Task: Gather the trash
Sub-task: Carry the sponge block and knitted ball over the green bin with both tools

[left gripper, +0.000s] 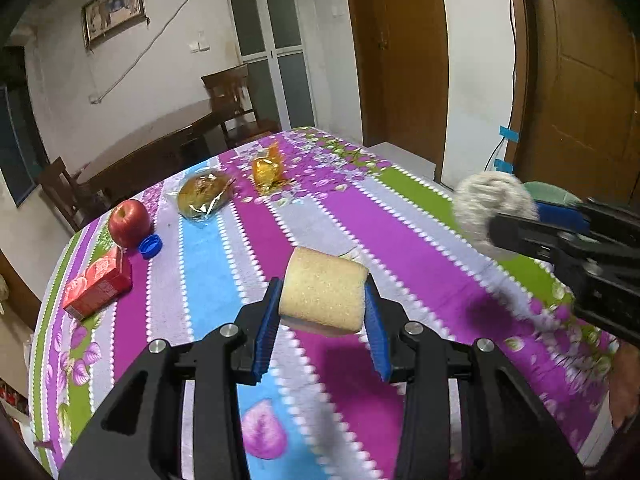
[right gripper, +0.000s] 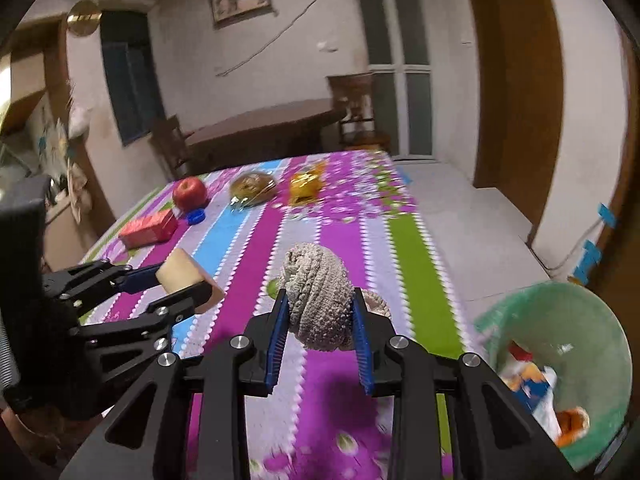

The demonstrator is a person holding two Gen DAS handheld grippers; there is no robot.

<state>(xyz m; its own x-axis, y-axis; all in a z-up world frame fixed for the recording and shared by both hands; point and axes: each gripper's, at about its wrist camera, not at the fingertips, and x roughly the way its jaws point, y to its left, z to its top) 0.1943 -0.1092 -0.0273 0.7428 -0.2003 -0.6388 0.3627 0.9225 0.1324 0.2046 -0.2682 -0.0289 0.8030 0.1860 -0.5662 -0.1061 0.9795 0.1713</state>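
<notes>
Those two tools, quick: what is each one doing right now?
Left tool: closed on a yellow sponge.
Right tool: closed on a balled-up grey cloth.

Dim indoor light, fisheye-warped dark corners, motion blur

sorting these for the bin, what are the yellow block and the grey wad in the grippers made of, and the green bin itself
Yellow block: looks like sponge foam, matte with a fine porous grain. Grey wad: seems to be knitted or woven cloth, bunched up, with ribbed loops showing. Green bin: probably plastic, smooth and slightly translucent, though it is blurred.
</notes>
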